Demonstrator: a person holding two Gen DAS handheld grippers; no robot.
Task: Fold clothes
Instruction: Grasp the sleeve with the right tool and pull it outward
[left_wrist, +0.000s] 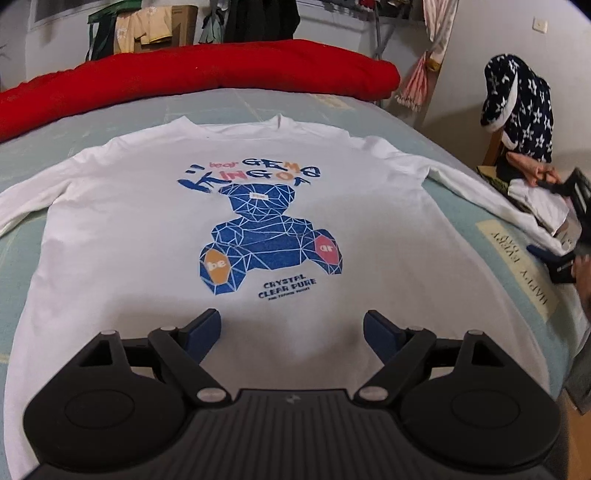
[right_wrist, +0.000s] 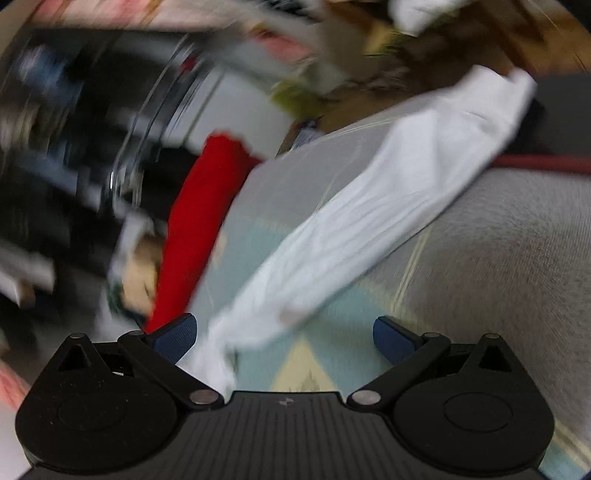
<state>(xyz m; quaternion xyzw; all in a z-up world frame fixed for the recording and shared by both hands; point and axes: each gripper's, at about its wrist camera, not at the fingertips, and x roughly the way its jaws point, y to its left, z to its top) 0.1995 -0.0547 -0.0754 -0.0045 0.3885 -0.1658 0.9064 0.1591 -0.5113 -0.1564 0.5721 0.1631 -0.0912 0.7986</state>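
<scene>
White long-sleeved shirt (left_wrist: 258, 229), printed with a blue bear, lying flat and face up across the centre of the left wrist view on a pale bedsheet (left_wrist: 491, 229); both sleeves are spread out to the frame's left and right edges, and a red quilt (left_wrist: 207, 70) runs along the top. The shirt is unfolded, so the step in hand appears to be the sleeve fold. The right sleeve (right_wrist: 369, 221) crosses the blurred right wrist view diagonally from lower left to upper right. Left gripper (left_wrist: 291, 328), bottom centre, stands wide open over the hem, holding nothing. Right gripper (right_wrist: 284, 339) is likewise spread wide, with sleeve cloth lying between its fingers near the left one but not pinched. The next move probably calls for closing on that sleeve and carrying it inward over the body.
</scene>
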